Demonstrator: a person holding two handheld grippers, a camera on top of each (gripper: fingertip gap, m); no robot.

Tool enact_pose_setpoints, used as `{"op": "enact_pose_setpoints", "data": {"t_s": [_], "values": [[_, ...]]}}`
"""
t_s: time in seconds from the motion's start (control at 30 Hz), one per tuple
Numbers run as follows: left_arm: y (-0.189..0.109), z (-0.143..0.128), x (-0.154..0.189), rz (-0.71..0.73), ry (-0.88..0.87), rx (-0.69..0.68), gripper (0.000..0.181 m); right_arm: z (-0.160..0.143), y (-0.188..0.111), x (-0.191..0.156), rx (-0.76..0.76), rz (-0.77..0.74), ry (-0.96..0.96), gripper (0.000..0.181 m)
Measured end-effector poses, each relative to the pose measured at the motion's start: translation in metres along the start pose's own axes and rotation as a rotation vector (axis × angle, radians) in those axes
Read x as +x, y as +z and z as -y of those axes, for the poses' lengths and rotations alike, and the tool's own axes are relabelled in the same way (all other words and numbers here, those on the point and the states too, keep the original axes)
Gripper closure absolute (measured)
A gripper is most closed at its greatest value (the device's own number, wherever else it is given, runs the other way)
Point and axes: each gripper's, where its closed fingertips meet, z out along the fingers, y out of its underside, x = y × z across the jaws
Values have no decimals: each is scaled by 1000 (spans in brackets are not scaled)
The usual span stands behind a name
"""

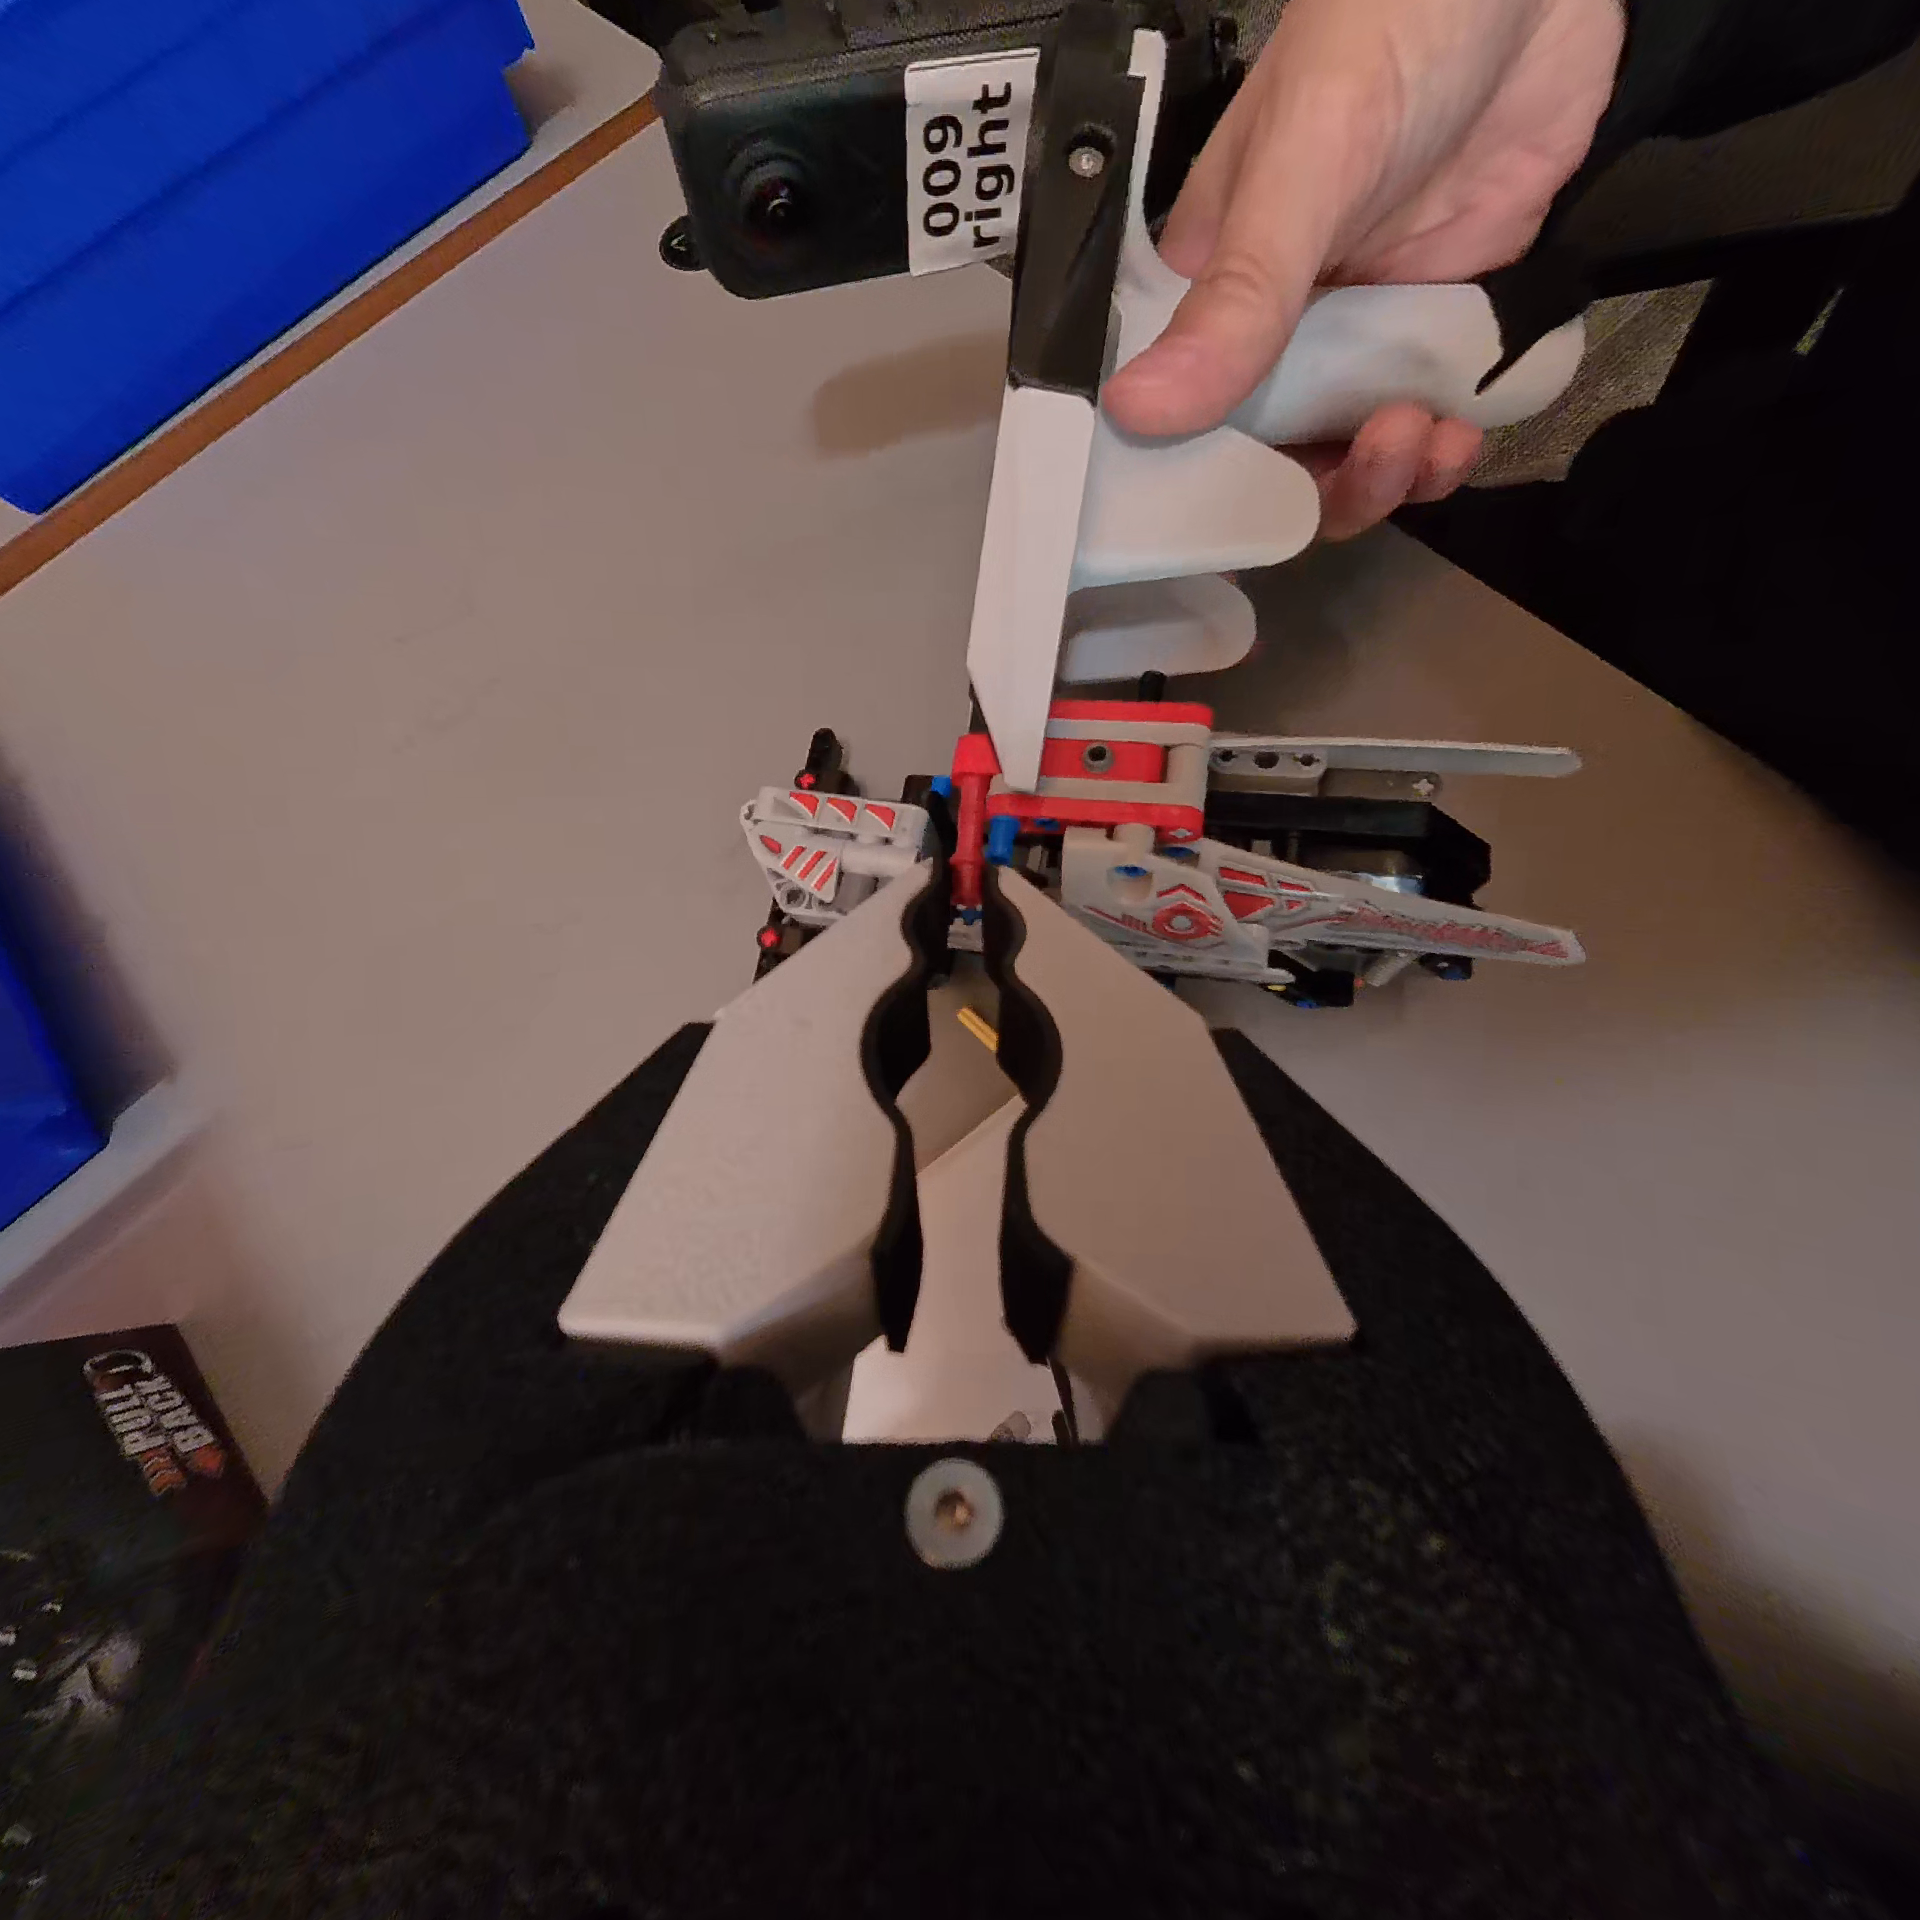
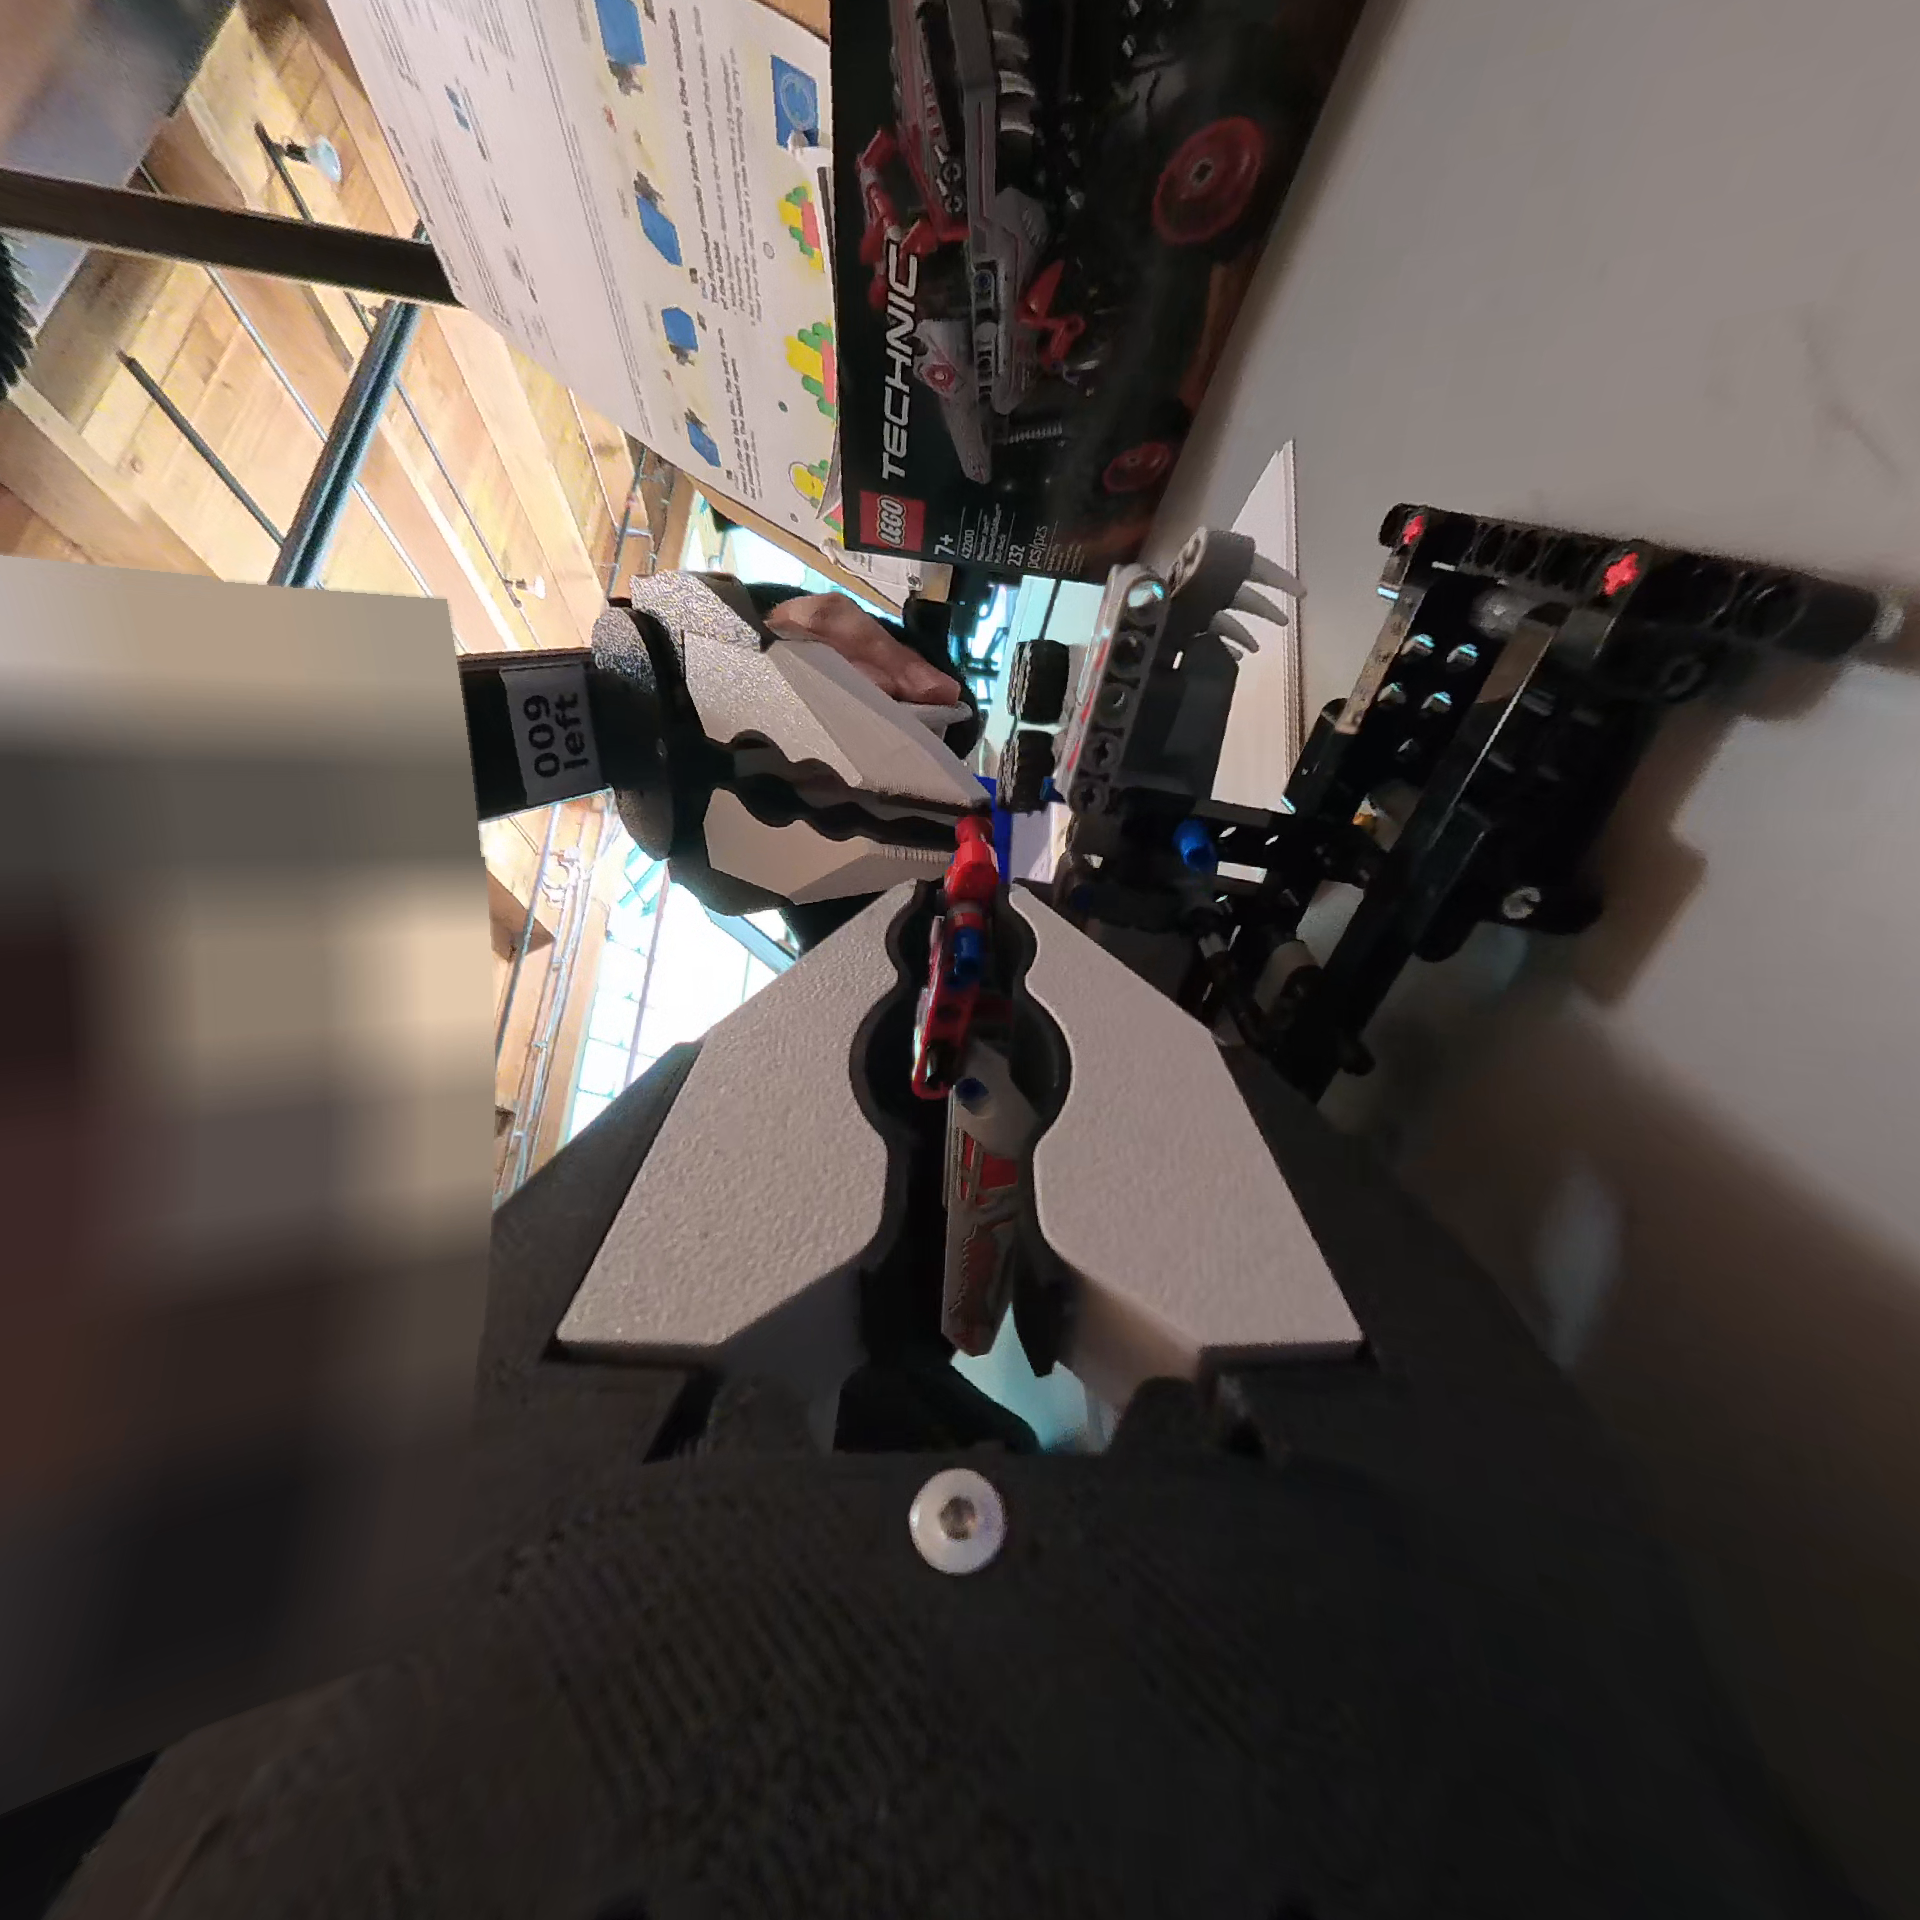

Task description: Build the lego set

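Pale surface (image 1: 520, 644), blue bins at far edge. Lego model (image 1: 1143, 862) at centre. Left gripper (image 1: 961, 894) fingers clamped on red piece (image 1: 971, 821); right gripper (image 2: 966, 935) fingers apparently pinching model's red frame. Risk: skewed push pops joint apart.

Blue bins (image 1: 208, 208) cut off at left edge, set box (image 1: 104, 1507) partly out of frame

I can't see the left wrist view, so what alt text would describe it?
Two grey fingers of the left gripper close around a red upright piece on a partly built grey, red and black lego vehicle on a pale table, while the hand-held right gripper touches it from above.
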Motion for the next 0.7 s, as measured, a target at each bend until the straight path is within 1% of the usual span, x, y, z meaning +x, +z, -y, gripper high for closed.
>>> {"op": "enact_pose_setpoints", "data": {"t_s": [0.23, 0.33, 0.47, 0.7], "values": [[2, 2, 1, 5, 9, 5, 178, 0, -3, -4, 16, 15, -8, 161], [3, 2, 1, 9, 21, -1, 178, 0, -4, 1, 17, 4, -13, 171], [4, 0, 1, 10, 23, -9, 178, 2, -3, 0, 35, 23, -5, 172], [5, 1, 1, 7, 22, -3, 178, 7, -5, -4, 60, 29, -11, 163]]}}
